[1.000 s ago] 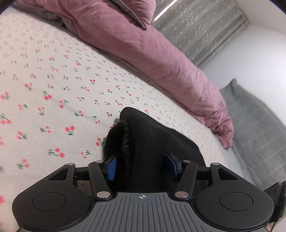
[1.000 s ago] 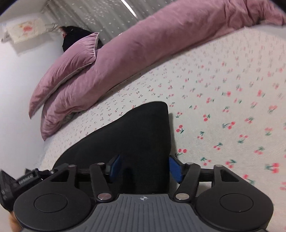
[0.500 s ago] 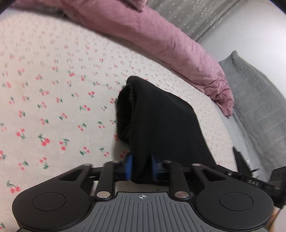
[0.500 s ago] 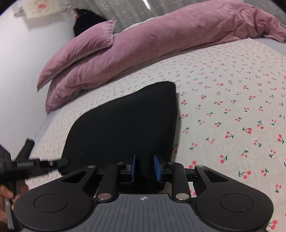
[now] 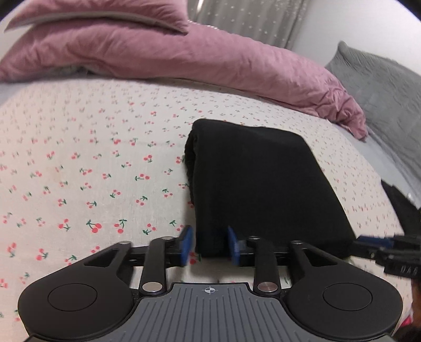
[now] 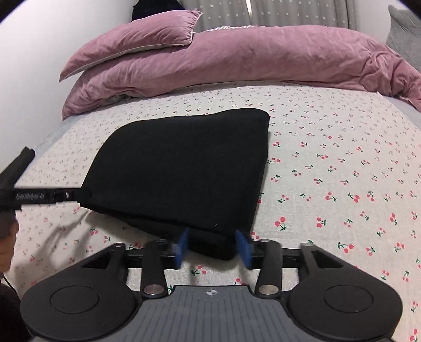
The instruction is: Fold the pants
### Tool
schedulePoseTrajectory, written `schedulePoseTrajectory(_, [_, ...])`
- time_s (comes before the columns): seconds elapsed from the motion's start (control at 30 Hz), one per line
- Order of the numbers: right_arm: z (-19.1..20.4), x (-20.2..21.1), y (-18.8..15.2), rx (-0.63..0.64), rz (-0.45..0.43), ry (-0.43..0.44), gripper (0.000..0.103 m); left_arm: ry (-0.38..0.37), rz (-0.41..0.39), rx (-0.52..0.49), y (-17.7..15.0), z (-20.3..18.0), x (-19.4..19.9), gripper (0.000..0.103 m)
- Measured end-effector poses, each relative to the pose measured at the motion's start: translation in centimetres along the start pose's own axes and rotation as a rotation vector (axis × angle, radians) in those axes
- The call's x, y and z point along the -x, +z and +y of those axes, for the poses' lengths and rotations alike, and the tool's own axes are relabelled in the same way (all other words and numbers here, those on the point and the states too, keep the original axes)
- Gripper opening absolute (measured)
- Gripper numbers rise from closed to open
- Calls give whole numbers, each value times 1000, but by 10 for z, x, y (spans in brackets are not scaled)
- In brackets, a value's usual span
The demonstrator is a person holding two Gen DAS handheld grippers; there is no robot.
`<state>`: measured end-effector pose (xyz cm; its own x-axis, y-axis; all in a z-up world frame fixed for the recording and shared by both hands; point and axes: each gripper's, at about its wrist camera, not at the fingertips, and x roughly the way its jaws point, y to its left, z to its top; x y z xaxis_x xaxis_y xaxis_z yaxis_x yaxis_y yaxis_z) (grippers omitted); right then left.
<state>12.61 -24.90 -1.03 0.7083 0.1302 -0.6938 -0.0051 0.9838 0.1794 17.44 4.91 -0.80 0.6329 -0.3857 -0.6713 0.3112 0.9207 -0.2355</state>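
Note:
The black pants [image 5: 252,179] lie folded into a compact rectangle on the cherry-print bed sheet [image 5: 79,163]; they also show in the right wrist view [image 6: 181,168]. My left gripper [image 5: 210,246] is open, its blue pads either side of the near left corner of the fold. My right gripper [image 6: 213,247] is open, its pads straddling the near right corner. The right gripper shows at the right edge of the left wrist view [image 5: 389,247], and the left gripper at the left edge of the right wrist view [image 6: 31,196].
A pink duvet [image 6: 250,60] and a pink pillow [image 6: 136,44] lie along the far side of the bed. A grey cushion [image 5: 381,86] sits at the far right. A grey star-print curtain [image 6: 276,13] hangs behind. The sheet [image 6: 342,171] extends right of the pants.
Both grippers were shut on the near edge of the pants half a second ago; both have opened now and the folded pants lie flat on the sheet.

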Motion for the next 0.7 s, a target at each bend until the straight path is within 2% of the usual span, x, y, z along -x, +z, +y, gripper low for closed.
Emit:
schedulePoseTrajectory(0.03, [-1, 2, 1, -10, 7, -10, 52, 11, -4, -14, -2, -4, 5, 63])
schedulePoseTrajectory(0.07, [1, 5, 0, -14, 9, -21, 55, 25, -12, -27, -4, -8, 9, 76])
schedulePoseTrajectory(0.13, [6, 12, -2, -8, 7, -46, 66, 54, -28, -58, -8, -19, 18, 78])
schedulePoseTrajectory(0.2, [14, 19, -7, 9, -16, -79, 78, 88, -18, -66, -12, -29, 22, 87])
schedulePoseTrajectory(0.23, [17, 22, -9, 14, -27, -100, 81, 101, -9, -62, -15, -33, 24, 91])
schedulePoseTrajectory(0.33, [25, 29, -15, 20, -42, -163, 88, 125, 11, -45, -22, -45, 27, 97])
schedulePoseTrajectory(0.5, [26, 33, -22, 22, -65, -209, 97, 195, -1, -43, -37, -63, 33, 103])
schedulePoseTrajectory(0.6, [24, 29, -32, 12, -74, -260, 97, 260, -22, -15, -50, -68, 32, 103])
schedulePoseTrajectory(0.7, [26, 24, -37, 46, -67, -304, 97, 290, 7, -31, -60, -72, 25, 103])
